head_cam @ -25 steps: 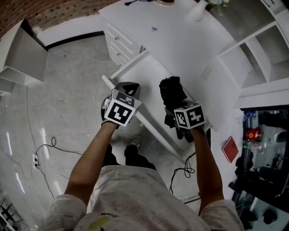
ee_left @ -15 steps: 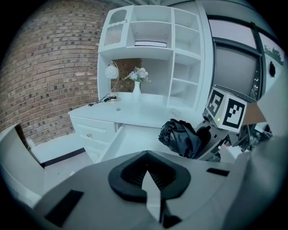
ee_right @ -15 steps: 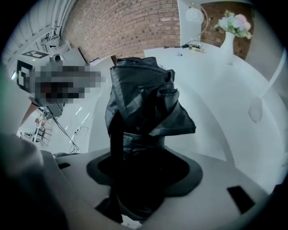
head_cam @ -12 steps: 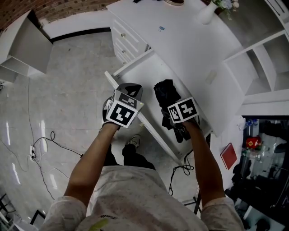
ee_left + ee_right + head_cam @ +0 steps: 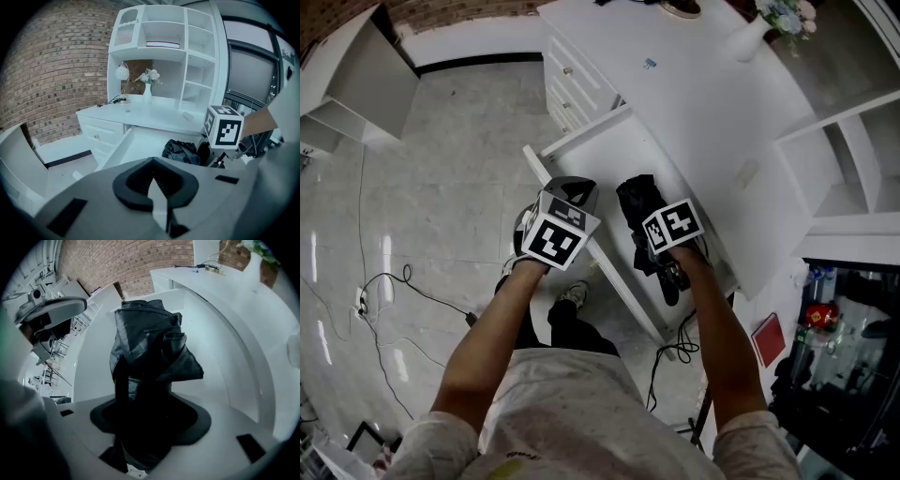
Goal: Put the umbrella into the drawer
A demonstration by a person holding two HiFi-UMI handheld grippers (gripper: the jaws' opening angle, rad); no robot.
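Floor, grey and glossy, lies left of the drawer. A thin cable trails on it, well apart from the drawer.

Drawer: white, pulled out of the desk, its inside bare on the far side.

Left gripper: over the drawer's front edge, on the outer side. Jaws together, nothing between them. Not touching the drawer as far as the head view shows. The left gripper view looks across the open drawer to the umbrella inside it.

Umbrella: black, folded, cloth bunched and creased. It is within the drawer's walls, toward the near half, long axis along the drawer's length. Whether it rests on the drawer floor or hangs just above it, cannot tell.

Right gripper: over the drawer's near end, jaws clamped on the umbrella's lower part. In the right gripper view the cloth stands up out of the jaws with white drawer floor behind it. The marker cube hides the grip point in the head view.

Desk top runs along the drawer's right side, overhanging it. A white vase with flowers stands on the desk beyond the drawer's far end. A red flat object sits lower down, right of the drawer's near end.
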